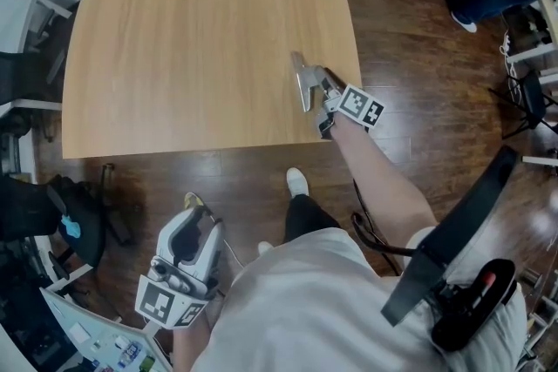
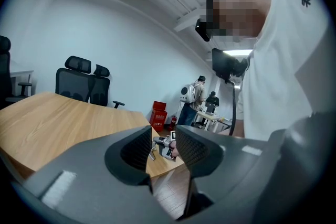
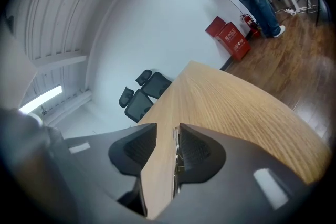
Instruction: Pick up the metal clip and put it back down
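Right gripper view: metal clip (image 3: 176,157) edge-on between the parted jaws of right gripper (image 3: 167,135), close beside one pad (clear gap to the other), on wooden table (image 3: 236,107) beneath the jaw tips. Beyond the tips, office chairs (image 3: 144,94). Well apart, off the table's near edge, left gripper (image 2: 164,138), jaws parted on nothing.

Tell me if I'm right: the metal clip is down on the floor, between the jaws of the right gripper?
Not quite. The metal clip is not on the floor. It is on the wooden table, between the jaws of the right gripper, which stand apart. The right gripper view shows it, with the clip close against one jaw and the wood right behind it.
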